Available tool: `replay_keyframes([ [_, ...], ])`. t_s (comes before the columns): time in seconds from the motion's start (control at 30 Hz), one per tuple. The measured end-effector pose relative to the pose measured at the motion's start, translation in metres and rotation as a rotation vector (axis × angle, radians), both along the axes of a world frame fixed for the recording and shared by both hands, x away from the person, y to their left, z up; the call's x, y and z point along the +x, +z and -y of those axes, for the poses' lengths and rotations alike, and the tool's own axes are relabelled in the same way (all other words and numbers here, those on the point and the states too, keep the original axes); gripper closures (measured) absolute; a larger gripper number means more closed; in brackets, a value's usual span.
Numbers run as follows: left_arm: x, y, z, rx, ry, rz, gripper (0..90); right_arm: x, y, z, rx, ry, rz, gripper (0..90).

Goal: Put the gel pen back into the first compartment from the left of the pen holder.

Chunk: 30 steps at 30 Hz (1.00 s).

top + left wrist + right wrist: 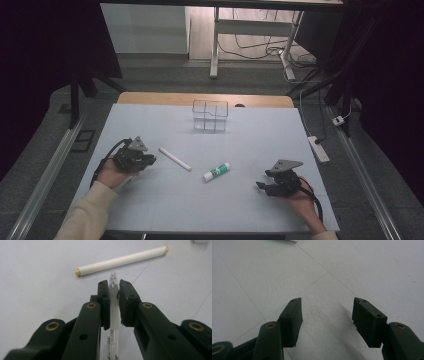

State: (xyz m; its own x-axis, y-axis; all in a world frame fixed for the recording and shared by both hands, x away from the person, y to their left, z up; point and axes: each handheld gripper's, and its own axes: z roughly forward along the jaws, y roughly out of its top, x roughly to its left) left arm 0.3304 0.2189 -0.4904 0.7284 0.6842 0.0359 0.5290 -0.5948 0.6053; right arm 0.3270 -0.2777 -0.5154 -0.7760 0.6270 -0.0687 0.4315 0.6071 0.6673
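My left gripper (pixel 114 285) is shut on a white pen (pixel 114 315) whose clear tip pokes out past the jaws, low over the table. Just beyond that tip a white paper-wrapped stick (pixel 121 260) lies flat. In the high view the left gripper (pixel 149 161) sits at the table's left, with the white stick (pixel 175 159) right of it. A white and green glue stick (pixel 217 171) lies near the middle. My right gripper (pixel 263 186) rests at the front right; in its own view the right gripper (pixel 327 308) is open over bare table.
A clear divided container (pixel 210 116) stands at the back middle of the pale blue table (pixel 150 125). A power strip (pixel 318 149) lies on the floor past the right edge. Desk legs and cables stand behind the table.
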Motion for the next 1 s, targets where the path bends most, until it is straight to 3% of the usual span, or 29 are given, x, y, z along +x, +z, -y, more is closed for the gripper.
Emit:
replay_keyframes([
  [1.0,-0.002,0.010,-0.013,-0.045,0.046,0.048,79.8,0.000,0.001,0.000,0.007,0.001,0.001,40.5],
])
